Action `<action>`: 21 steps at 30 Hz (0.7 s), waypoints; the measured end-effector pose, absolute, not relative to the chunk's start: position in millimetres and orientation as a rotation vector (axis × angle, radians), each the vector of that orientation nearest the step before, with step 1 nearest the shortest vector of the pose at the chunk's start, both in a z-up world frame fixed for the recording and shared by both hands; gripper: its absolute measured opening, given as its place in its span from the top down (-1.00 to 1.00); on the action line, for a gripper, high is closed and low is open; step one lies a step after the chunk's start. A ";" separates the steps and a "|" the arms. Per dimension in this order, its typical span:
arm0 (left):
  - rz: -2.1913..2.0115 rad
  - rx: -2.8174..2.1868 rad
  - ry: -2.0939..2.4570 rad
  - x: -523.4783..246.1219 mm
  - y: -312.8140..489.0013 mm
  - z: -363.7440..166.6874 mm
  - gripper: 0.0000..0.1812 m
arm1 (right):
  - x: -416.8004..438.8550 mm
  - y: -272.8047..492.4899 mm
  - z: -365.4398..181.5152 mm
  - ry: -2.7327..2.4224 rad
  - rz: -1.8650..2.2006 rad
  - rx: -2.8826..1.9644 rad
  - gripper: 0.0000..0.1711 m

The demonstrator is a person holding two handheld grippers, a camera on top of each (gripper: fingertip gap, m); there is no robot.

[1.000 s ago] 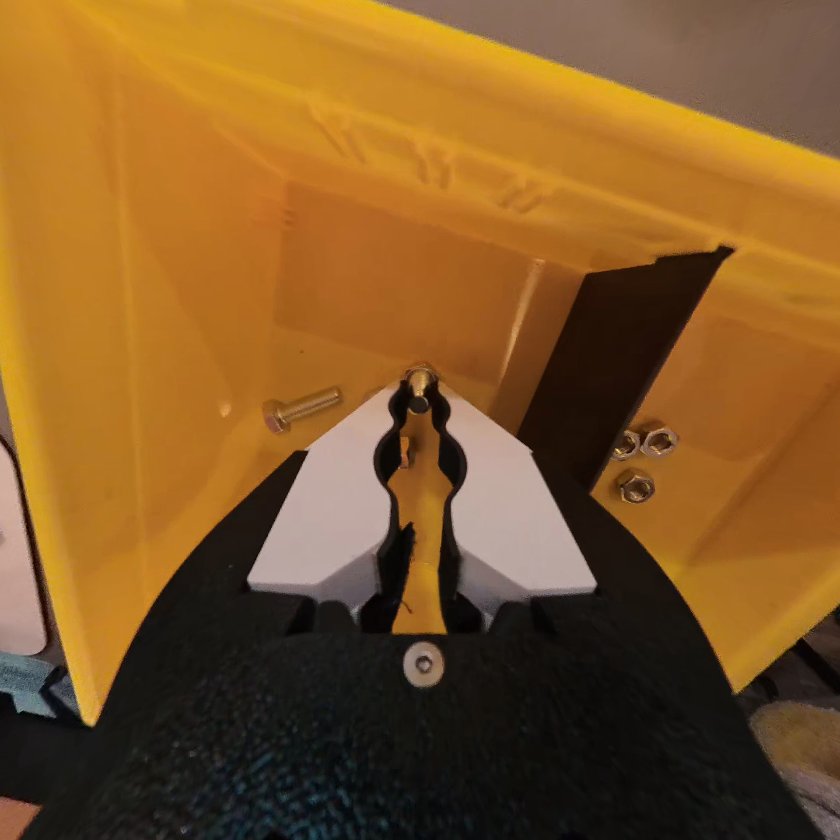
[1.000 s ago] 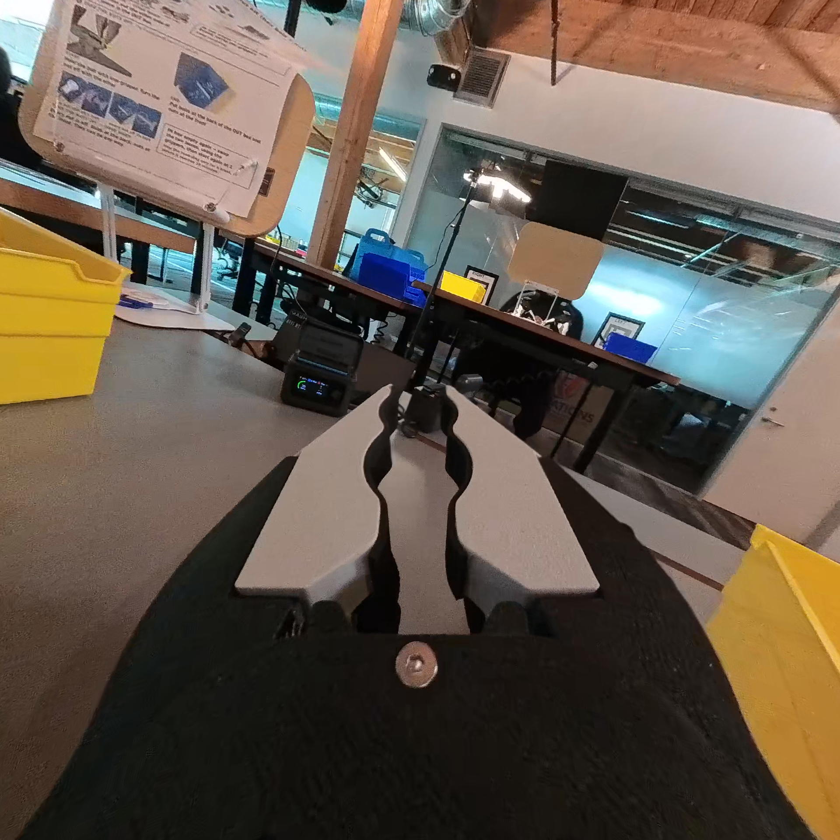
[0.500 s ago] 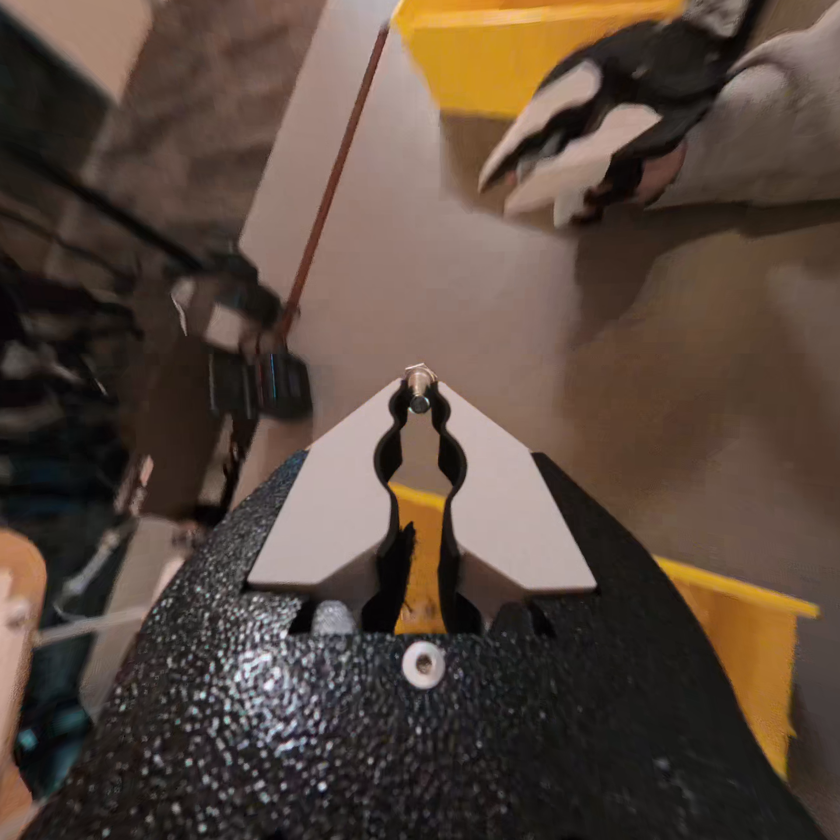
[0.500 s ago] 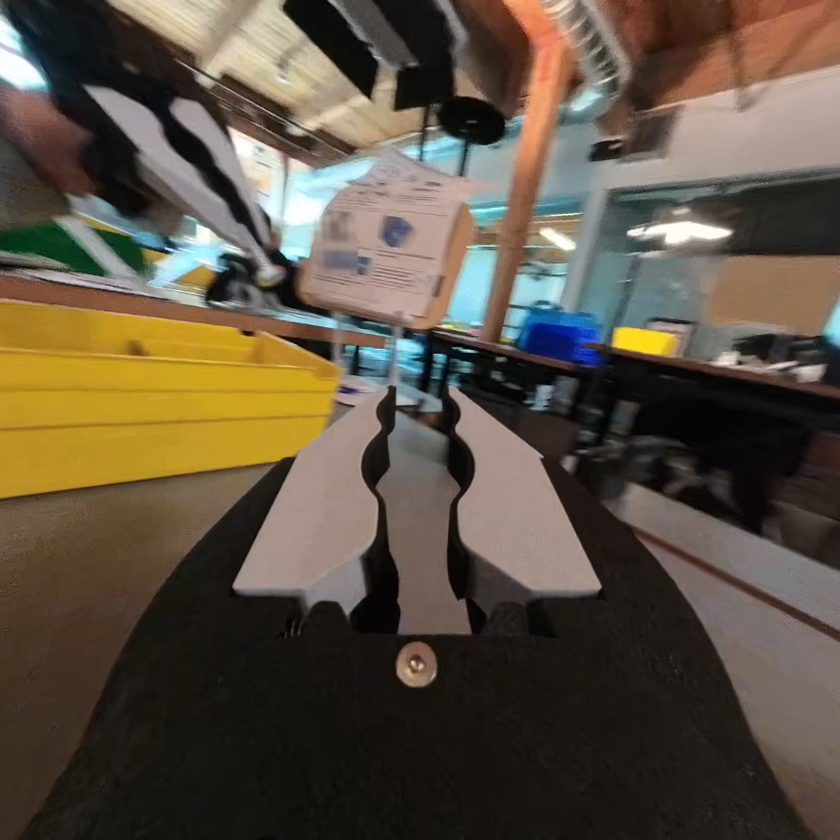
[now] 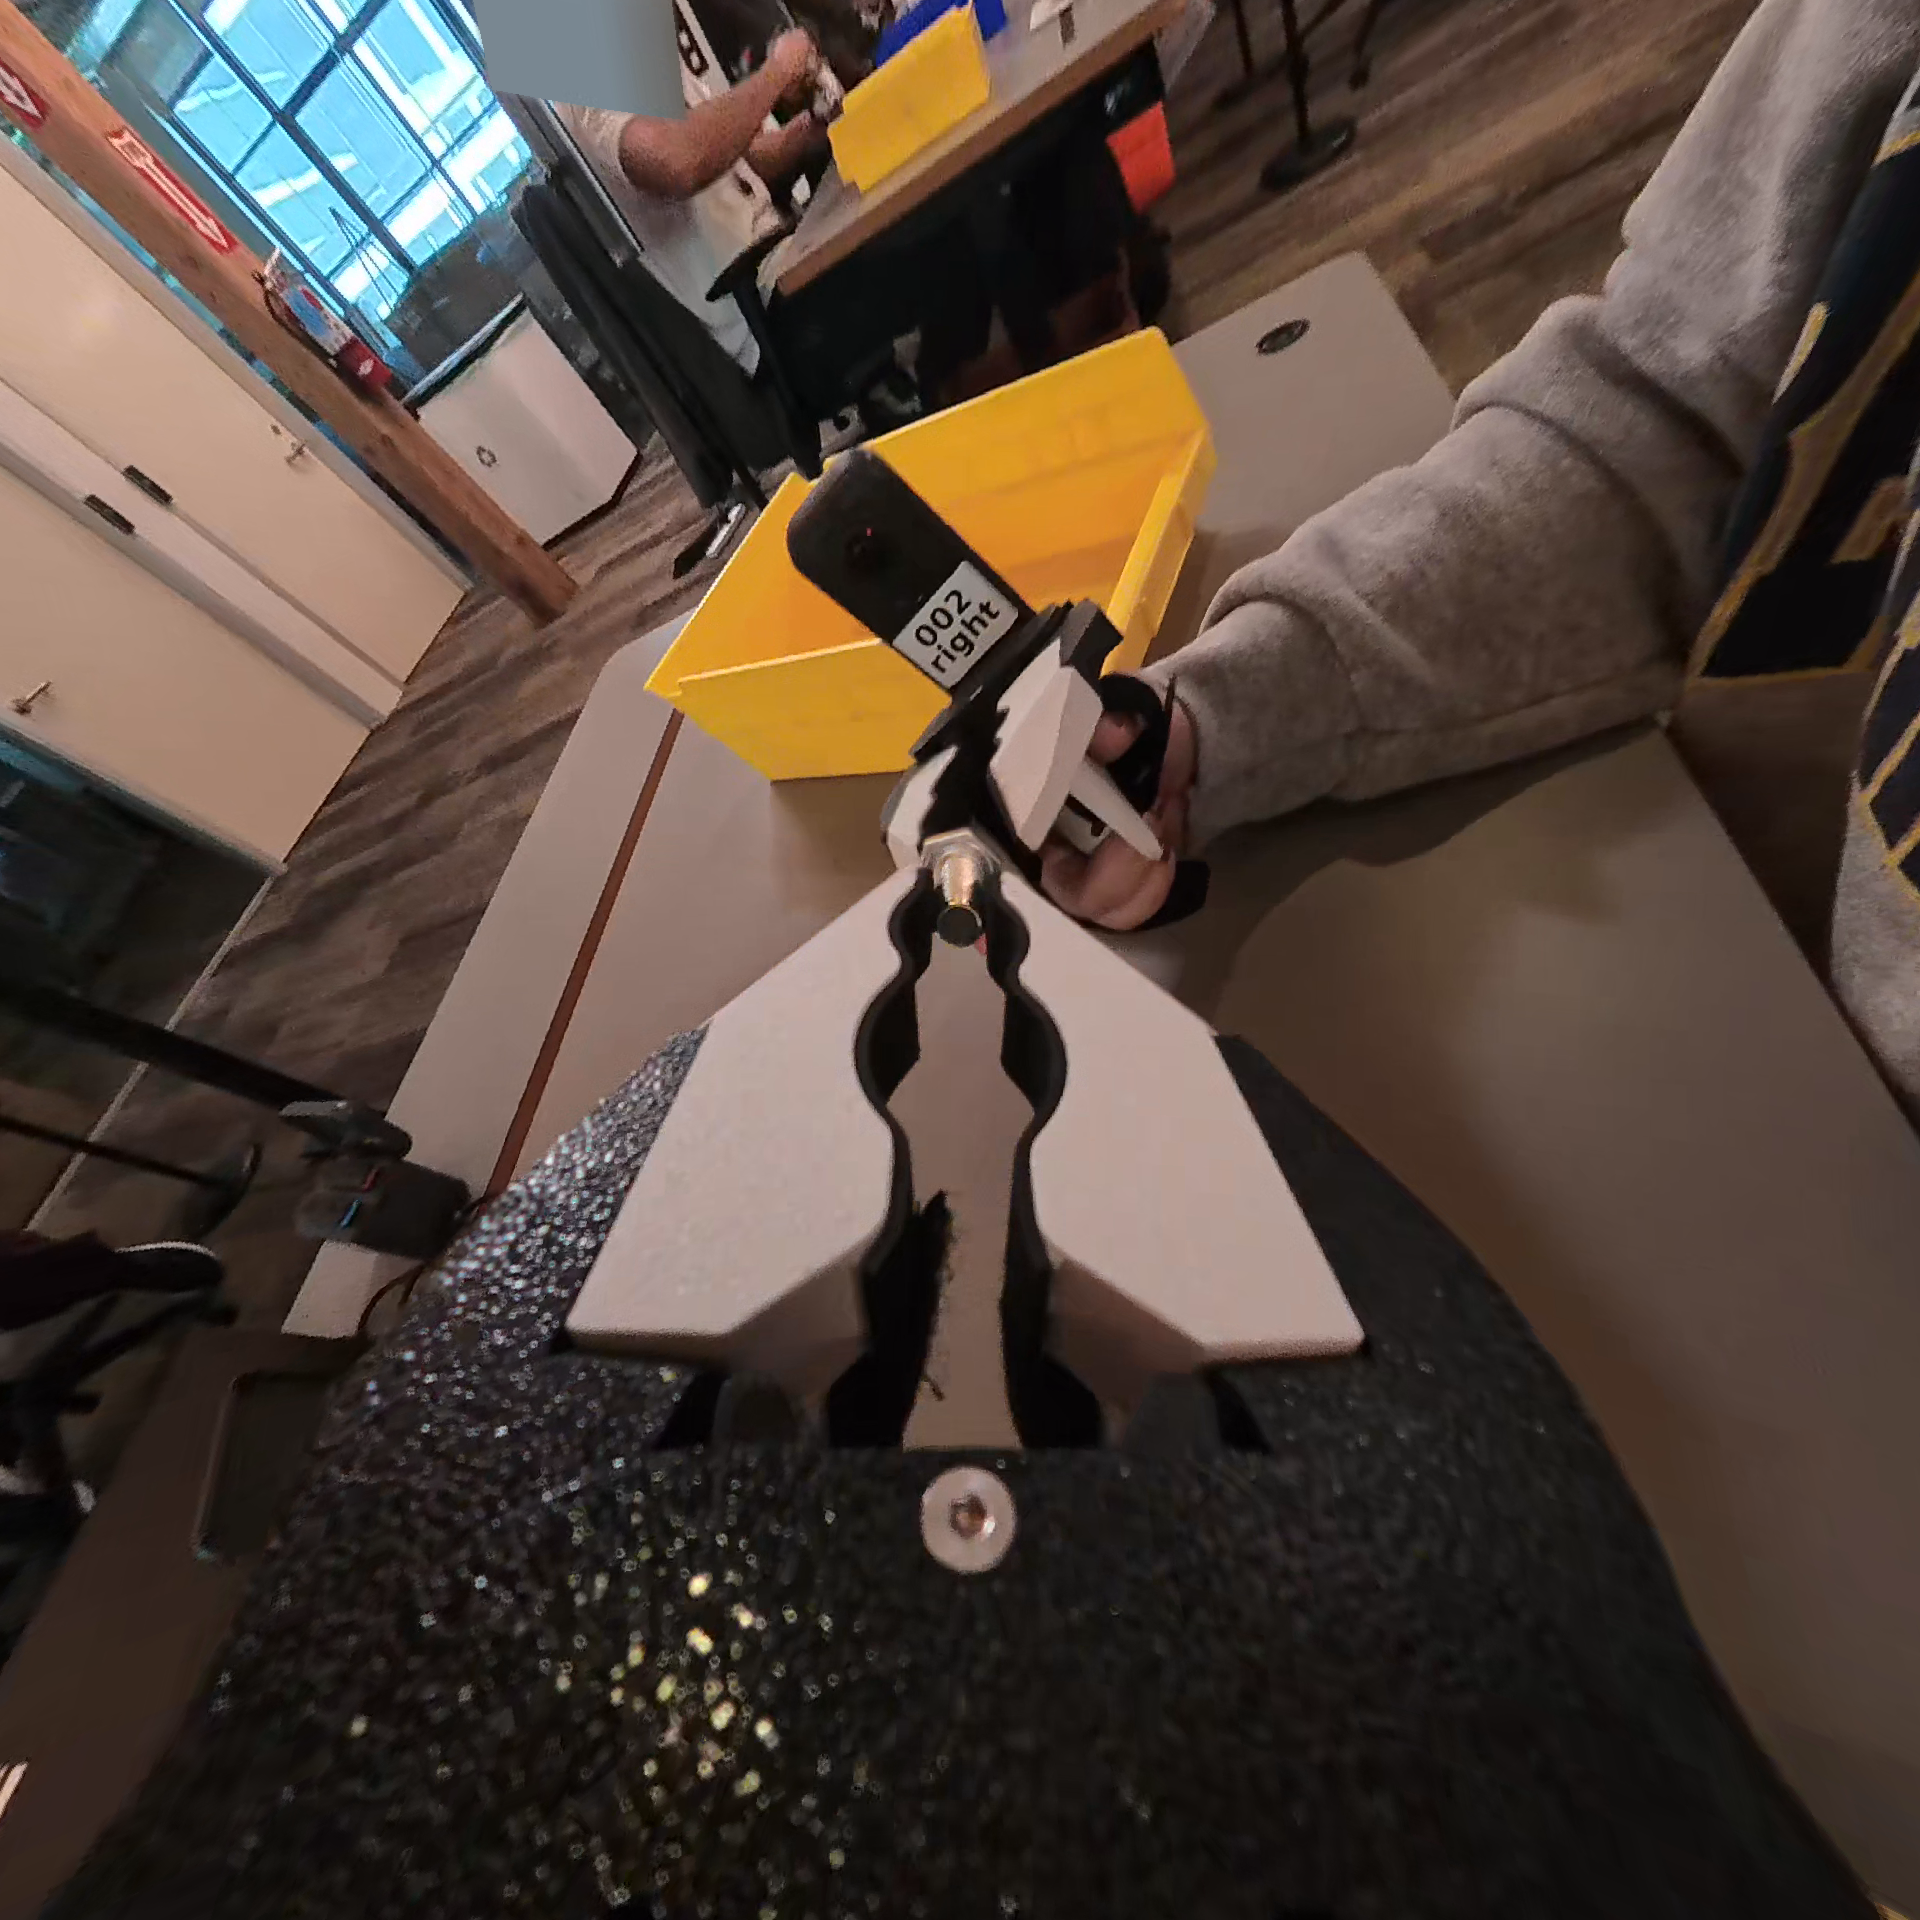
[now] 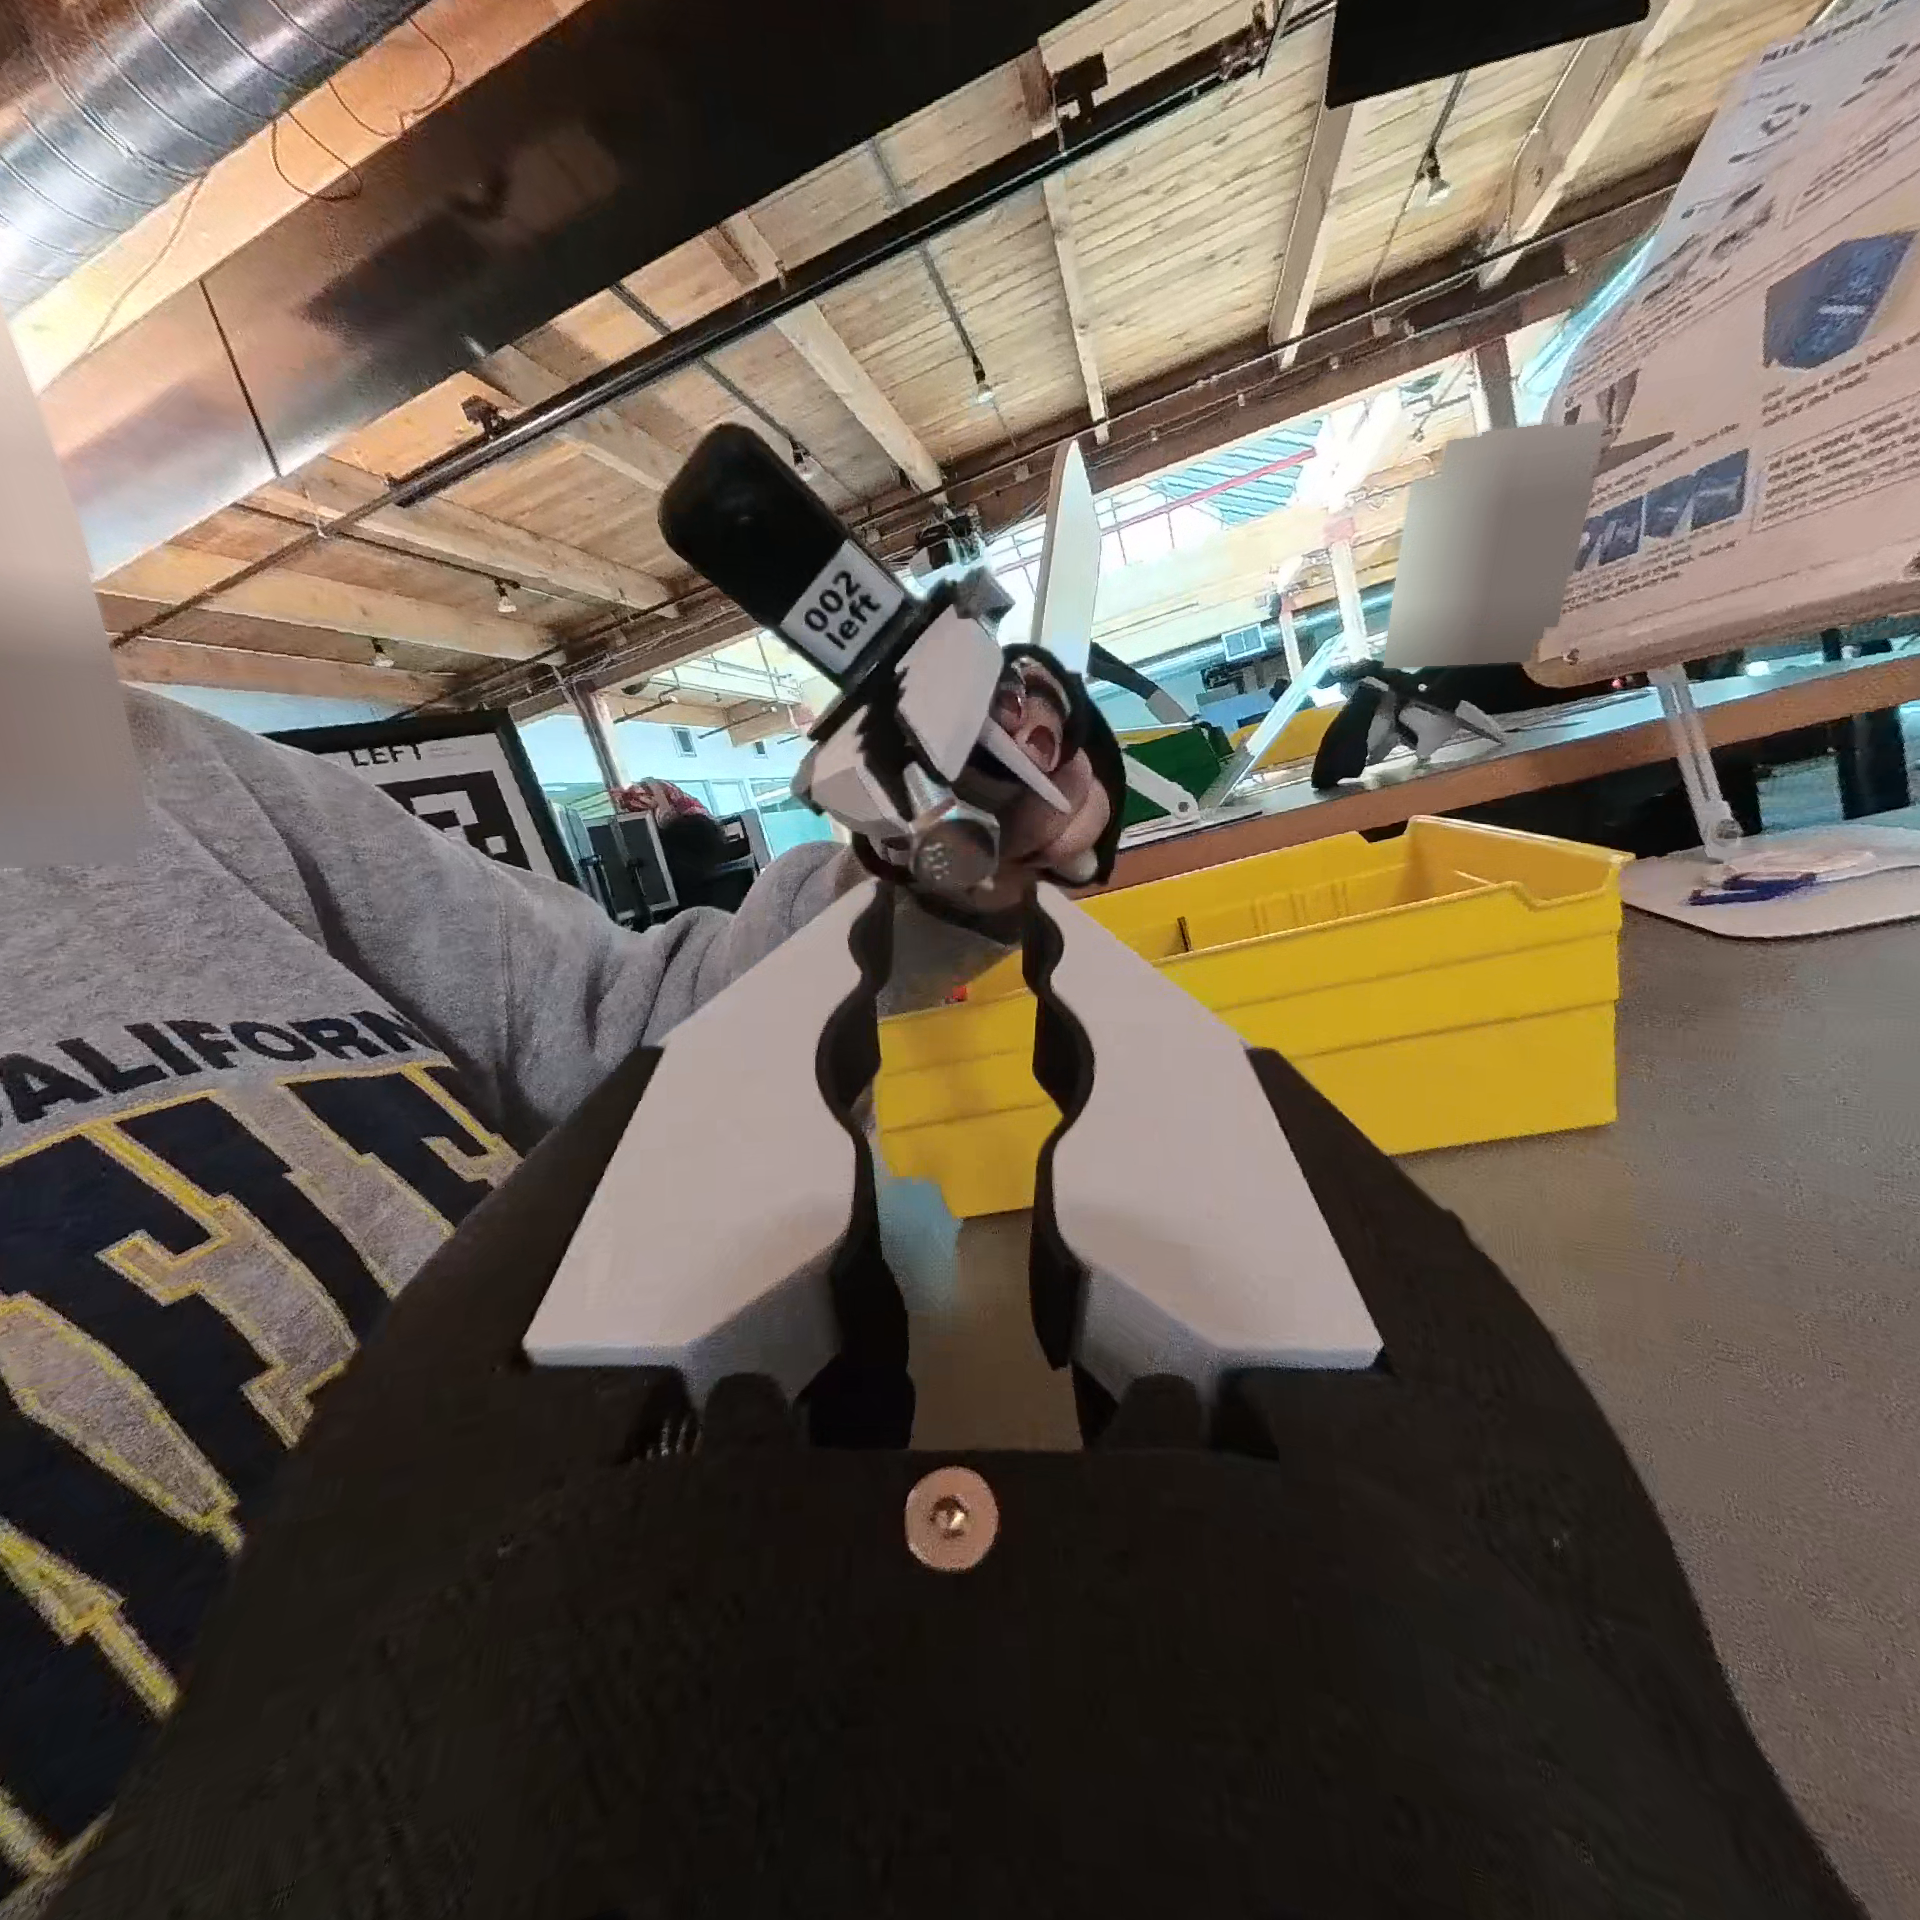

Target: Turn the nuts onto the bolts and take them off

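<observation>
My left gripper is shut on the threaded end of a silver bolt and holds it in the air above the grey table. The bolt's hex head points at my right gripper, which is open, its tips just below and on either side of the head. I cannot tell whether they touch it. In the left wrist view the right gripper meets the bolt head-on, held by a hand in a grey sleeve. The right wrist view shows the left gripper gripping the shank. No nut is in view.
A yellow bin stands on the table behind the right gripper. A second yellow bin with a divider stands behind the left one. An instruction board on a stand is at the back right. A person's torso is close on the left. The grippers are tip to tip, or close to it.
My left gripper has come up out of the yellow bin with the bolt and swung to face the right gripper. My right gripper has turned toward it and opened a little wider.
</observation>
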State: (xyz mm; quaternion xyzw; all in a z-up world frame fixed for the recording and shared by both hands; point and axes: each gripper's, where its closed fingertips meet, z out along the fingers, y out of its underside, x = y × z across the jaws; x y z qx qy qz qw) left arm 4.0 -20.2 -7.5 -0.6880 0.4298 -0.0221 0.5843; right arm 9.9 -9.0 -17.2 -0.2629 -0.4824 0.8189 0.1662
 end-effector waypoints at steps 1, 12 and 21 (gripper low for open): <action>-0.068 -1.596 1.001 5.9 -21.1 -6.8 0.92 | 10.6 -11.2 -16.9 -1.382 2.350 -0.743 0.73; -0.102 -1.568 1.012 12.7 -19.6 -11.5 0.92 | 17.8 -12.1 -13.8 -1.339 2.565 -0.704 0.78; -0.174 -1.602 0.980 14.6 -16.3 -16.6 0.91 | 16.4 -9.3 -17.5 -1.366 2.556 -0.708 0.82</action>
